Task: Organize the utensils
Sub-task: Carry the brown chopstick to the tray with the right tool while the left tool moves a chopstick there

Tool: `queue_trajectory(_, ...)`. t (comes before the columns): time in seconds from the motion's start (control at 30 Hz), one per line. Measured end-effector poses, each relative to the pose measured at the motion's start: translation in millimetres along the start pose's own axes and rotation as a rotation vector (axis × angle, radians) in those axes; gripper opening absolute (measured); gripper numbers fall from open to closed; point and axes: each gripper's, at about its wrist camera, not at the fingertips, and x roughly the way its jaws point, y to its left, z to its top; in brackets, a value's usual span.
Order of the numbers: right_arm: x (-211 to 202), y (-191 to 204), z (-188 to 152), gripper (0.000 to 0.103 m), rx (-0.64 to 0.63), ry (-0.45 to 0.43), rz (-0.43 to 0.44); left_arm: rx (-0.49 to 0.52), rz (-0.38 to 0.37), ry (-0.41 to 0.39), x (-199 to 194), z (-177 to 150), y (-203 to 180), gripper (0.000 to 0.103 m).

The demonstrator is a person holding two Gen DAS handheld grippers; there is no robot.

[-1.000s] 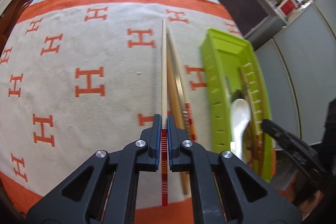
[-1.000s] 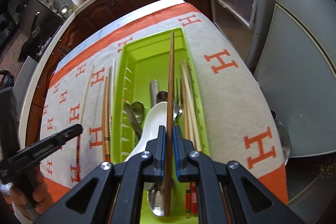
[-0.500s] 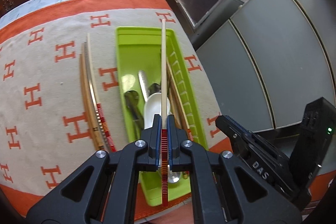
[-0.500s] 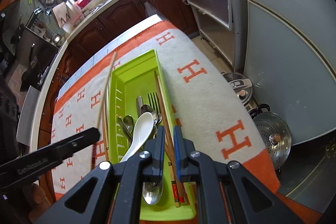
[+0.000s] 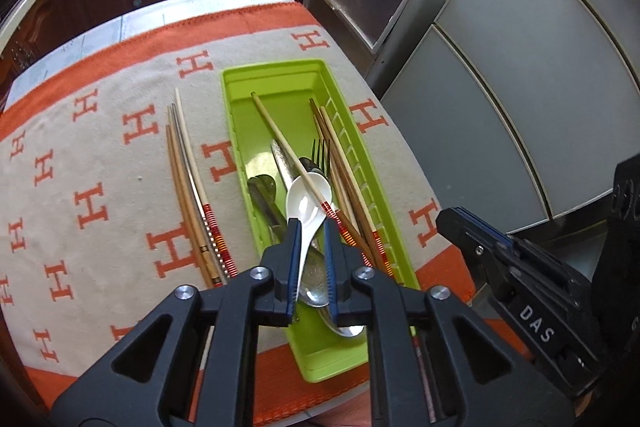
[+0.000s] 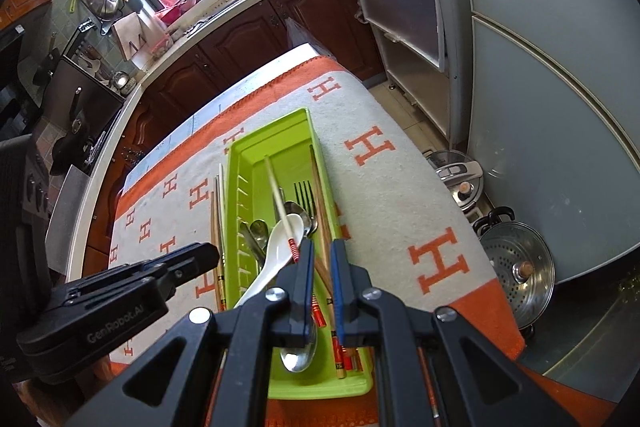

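Left gripper [image 5: 311,227] jaws have just been opening, nothing between them; the pale chopstick [image 5: 288,155] lies slantwise in the green tray [image 5: 236,131] just ahead, across the white spoon [image 5: 306,203]. Right gripper [image 6: 321,247] hangs over the tray's near end, jaws slightly parted on nothing. Three chopsticks [image 5: 188,187] lie on the table left of the tray.

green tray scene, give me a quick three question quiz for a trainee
1. True or false: the white spoon lies inside the green tray.
2. Where do the loose chopsticks lie? A) on the towel beside the tray B) on the floor C) in the sink
3. Fill in: the left gripper holds ____.

Key: 1 true; 2 A; 3 nothing, its jaws have just been opening and the light chopstick now rests in the tray.
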Motion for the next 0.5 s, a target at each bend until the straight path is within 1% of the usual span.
queue_trajectory(0.07,-1.7,3.8,-1.2,0.008,-0.01,-0.001,0.008,0.009,0.007,-0.02,-11.4,-2.8,4.6,0.024)
queue_trajectory(0.13,-3.5,8.9,-2.5,0.008,-0.026,-0.003,0.016,0.014,0.027,-0.054,-25.0,-6.5,10.7,0.031)
queue_trajectory(0.17,-4.3,11.6,-3.4,0.008,-0.033,-0.003,0.02,0.016,0.036,-0.067,-30.2,-7.5,13.0,0.033)
queue_trajectory(0.33,-6.4,25.5,-7.4,0.008,-0.065,0.003,0.038,0.012,0.083,-0.13,-57.0,-14.4,31.4,0.034)
queue_trajectory(0.47,-5.1,35.3,-10.6,0.008,-0.09,0.013,0.053,-0.01,0.134,-0.167,-69.8,-21.0,49.0,0.04)
queue_trajectory(0.5,-4.2,38.0,-11.6,0.008,-0.097,0.017,0.056,-0.016,0.148,-0.173,-71.9,-22.9,54.0,0.04)
